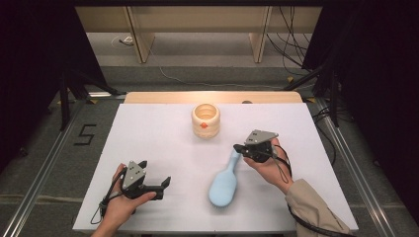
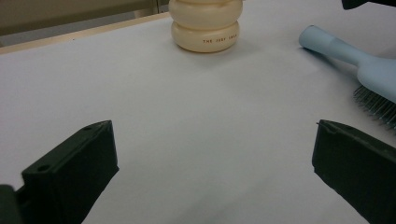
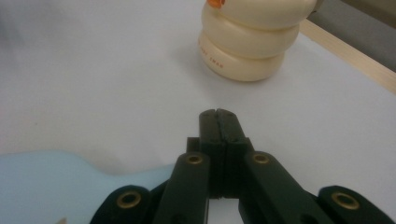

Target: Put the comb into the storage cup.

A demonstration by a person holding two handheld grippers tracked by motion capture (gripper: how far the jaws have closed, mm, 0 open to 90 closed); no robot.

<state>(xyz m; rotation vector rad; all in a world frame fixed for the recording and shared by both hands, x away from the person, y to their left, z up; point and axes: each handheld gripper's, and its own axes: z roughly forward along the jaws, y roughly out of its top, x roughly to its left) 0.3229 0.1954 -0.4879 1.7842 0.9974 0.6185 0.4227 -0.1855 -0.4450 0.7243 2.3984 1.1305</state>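
Left gripper view shows bristles — brush facedown.

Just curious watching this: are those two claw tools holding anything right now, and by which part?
Nothing is held. The right gripper is shut on nothing, just above the blue hairbrush's handle. The left gripper is open over bare table.

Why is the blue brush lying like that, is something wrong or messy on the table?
Nothing looks wrong. The brush lies flat and slanted on the white table, bristles down, not broken. The cream pot stands upright, nothing spilled. The right gripper is shut above the brush handle; the left gripper is open over bare table.
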